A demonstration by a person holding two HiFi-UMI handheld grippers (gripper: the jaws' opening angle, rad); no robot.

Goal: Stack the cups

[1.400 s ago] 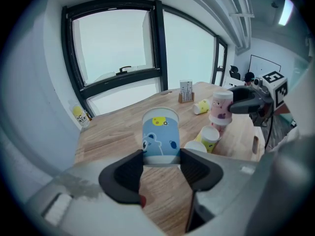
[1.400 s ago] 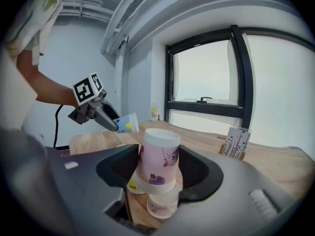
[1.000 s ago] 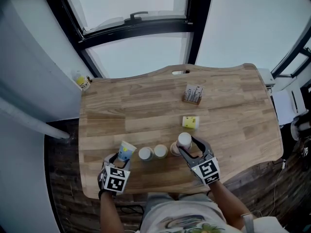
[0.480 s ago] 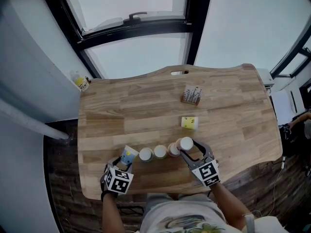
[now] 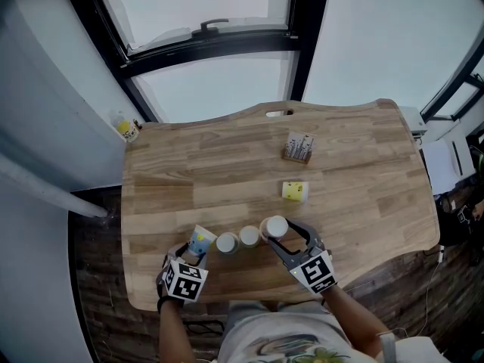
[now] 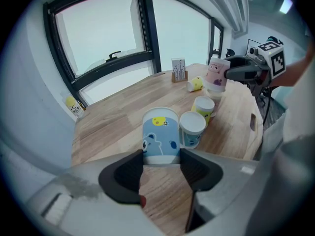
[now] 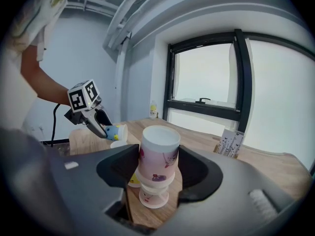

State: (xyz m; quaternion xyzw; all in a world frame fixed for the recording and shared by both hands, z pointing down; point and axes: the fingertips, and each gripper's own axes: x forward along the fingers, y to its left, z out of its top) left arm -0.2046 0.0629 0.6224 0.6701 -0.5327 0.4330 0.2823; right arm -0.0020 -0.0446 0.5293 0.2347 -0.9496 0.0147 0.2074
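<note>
My left gripper is shut on a blue cartoon cup at the table's near left and holds it tilted; in the left gripper view the blue cup sits between both pads. To its right stand a small white-and-blue cup and a yellow-print cup. My right gripper is shut on a pink-print cup, bottom up. In the right gripper view this pink cup hangs just over another upturned pink cup on the table. A yellow cup lies on its side farther back.
A card holder stands mid-table, behind the lying cup. A small yellow-labelled bottle sits at the wooden table's far left corner. Windows run behind the table, and the near edge is close to both grippers.
My right gripper has carried the pink cup a little left, over the rightmost cup of the row. The left gripper and blue cup have hardly shifted.
</note>
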